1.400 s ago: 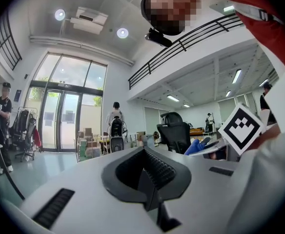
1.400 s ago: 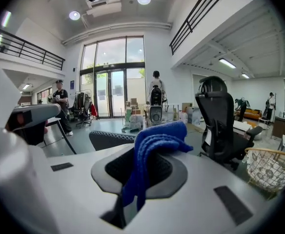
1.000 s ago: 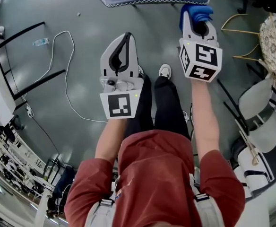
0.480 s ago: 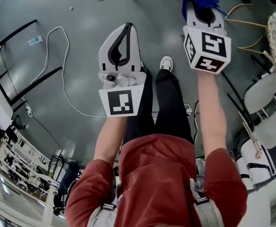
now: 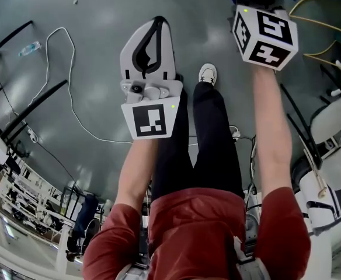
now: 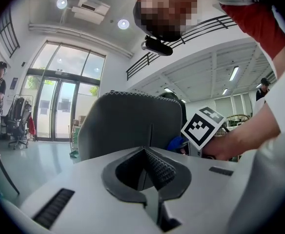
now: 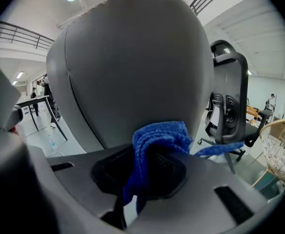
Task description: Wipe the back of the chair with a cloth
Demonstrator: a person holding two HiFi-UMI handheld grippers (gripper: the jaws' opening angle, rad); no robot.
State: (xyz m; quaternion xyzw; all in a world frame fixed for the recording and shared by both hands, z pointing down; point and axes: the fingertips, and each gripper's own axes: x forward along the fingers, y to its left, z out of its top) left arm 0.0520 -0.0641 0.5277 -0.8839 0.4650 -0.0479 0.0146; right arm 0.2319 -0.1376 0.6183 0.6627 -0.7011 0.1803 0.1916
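Chair back, grey padded fabric w/ stitched rim [image 6: 128, 126], upright ahead of both grippers. Left gripper [image 6: 147, 167]: jaws together, nothing held, parked off to side, prob spare. Right gripper [image 7: 142, 172]: jaws clamped on bunched blue knit cloth [image 7: 157, 138]. Wad sticks out front so cloth, not plastic, meets padding. Close to it, contact unclear.

Bright, even daylight enters through glazed doors [image 6: 59, 101] left of the fingers [image 6: 158, 168] of the left gripper [image 6: 143, 152]; ceiling spots [image 6: 61, 3] flare above them. Heavy fisheye bending, black corners, soft foreground.
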